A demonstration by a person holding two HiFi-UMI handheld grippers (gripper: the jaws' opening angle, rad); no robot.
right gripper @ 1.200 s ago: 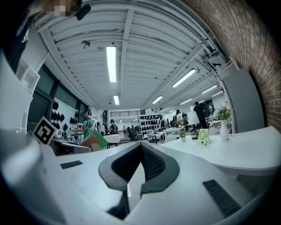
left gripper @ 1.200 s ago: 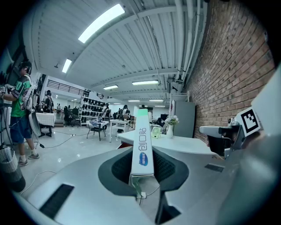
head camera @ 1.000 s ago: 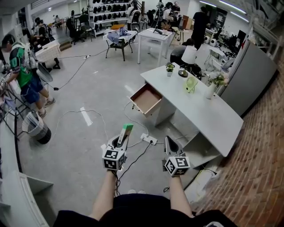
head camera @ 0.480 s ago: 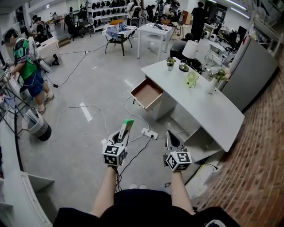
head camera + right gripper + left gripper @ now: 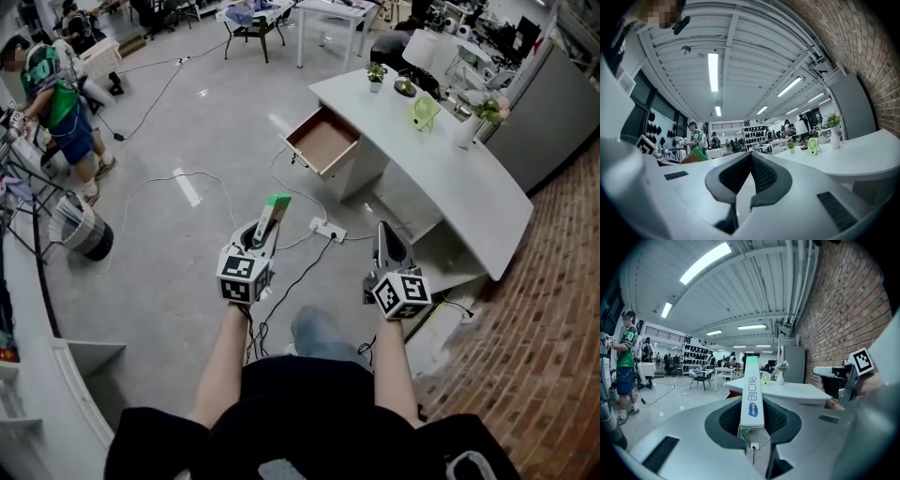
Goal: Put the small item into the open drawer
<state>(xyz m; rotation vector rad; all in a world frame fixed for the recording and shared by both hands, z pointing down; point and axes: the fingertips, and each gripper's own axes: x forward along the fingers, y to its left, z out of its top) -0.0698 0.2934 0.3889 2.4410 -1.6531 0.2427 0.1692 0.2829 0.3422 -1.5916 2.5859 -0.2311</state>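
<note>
Left claw (image 5: 753,414) clamps white green-tipped box (image 5: 752,385) bearing blue oval logo.

Illumination is bright and even, supplied by ceiling strip lights (image 5: 705,262); they leave pale glare patches on the glossy floor (image 5: 150,244), and shadows are faint. All views bend strongly toward the edges. The gripper views darken at the corners, and the right gripper (image 5: 751,159) casing nearest the lens is soft.

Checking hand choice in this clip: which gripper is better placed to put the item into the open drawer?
Left. The left gripper is clamped on the small box, with the open drawer ahead of it; the right gripper is shut and empty.
</note>
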